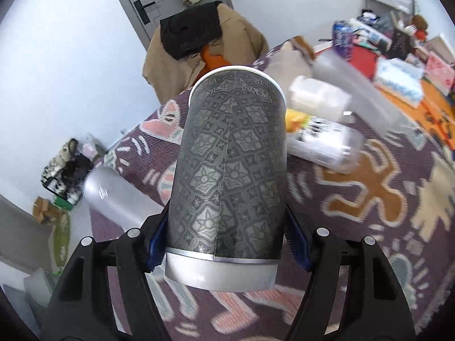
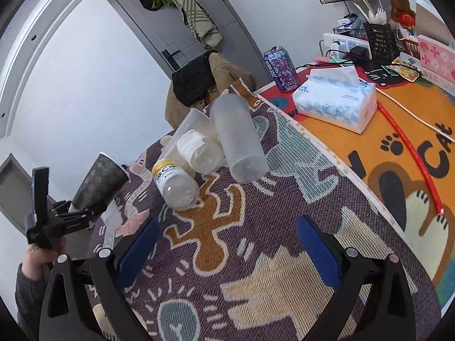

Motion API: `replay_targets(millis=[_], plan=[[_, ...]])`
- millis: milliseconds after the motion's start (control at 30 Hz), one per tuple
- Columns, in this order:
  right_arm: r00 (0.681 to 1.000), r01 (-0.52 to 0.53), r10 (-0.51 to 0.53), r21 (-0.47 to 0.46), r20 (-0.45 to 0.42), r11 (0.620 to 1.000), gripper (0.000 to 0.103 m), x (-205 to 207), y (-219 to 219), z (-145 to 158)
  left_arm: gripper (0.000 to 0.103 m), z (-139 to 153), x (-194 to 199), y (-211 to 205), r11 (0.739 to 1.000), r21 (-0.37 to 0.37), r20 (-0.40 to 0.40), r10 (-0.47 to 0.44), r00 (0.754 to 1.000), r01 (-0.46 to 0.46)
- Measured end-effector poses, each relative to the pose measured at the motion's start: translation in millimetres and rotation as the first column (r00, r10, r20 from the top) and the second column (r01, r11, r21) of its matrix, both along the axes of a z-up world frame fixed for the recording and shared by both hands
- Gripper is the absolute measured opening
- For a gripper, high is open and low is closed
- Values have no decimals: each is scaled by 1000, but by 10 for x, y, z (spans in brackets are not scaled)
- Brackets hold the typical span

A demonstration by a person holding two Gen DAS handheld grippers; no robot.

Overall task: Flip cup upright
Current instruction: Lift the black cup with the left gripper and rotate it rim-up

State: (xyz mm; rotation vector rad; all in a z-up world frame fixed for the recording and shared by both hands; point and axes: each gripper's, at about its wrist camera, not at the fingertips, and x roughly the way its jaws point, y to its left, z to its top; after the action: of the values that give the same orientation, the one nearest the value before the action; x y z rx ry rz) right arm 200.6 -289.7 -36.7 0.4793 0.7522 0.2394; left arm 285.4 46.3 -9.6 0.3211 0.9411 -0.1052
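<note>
- At the centre of the left wrist view, our left gripper (image 1: 226,244) is clamped on the patterned grey paper cup (image 1: 230,167), its blue pads pressing both sides near the silver base, which sits low in the frame while the white rim points toward the upper middle.
- From the right wrist view we see that same cup (image 2: 99,182) at middle left, raised off the patterned purple cloth (image 2: 256,227) and tilted, rim up and to the right.
- Our right gripper (image 2: 227,244) hangs wide apart and holds nothing, low in the frame over the cloth.
- Above it, at centre frame, lie a frosted tumbler (image 2: 237,139) and a clear bottle (image 2: 176,183), both on their sides.
</note>
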Motion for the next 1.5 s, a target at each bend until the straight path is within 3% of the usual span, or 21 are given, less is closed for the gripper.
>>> replay_targets(millis=[400,800,1100,1367,1500], plan=[[999,-43,43,23,-2,999,95,-424,-87,33,70,43,-879,-317,990,-142,11,-5,1000,7],[997,-73,74,23,-32,997,95,-767,-178,-71,70,-334,-1499,-647,957,-290,-48,15,999,-28],[994,-93,94,29,-55,995,95,-916,-177,-205,70,-669,-1657,-852,900,-427,-140,32,990,-89],[987,-105,112,72,-114,992,95,-889,-171,-403,72,-965,-1526,-1123,888,-442,-226,29,974,-129],[984,-123,134,91,-121,988,95,-859,-155,-385,90,-971,-1506,-1084,877,-455,-236,50,971,-155]])
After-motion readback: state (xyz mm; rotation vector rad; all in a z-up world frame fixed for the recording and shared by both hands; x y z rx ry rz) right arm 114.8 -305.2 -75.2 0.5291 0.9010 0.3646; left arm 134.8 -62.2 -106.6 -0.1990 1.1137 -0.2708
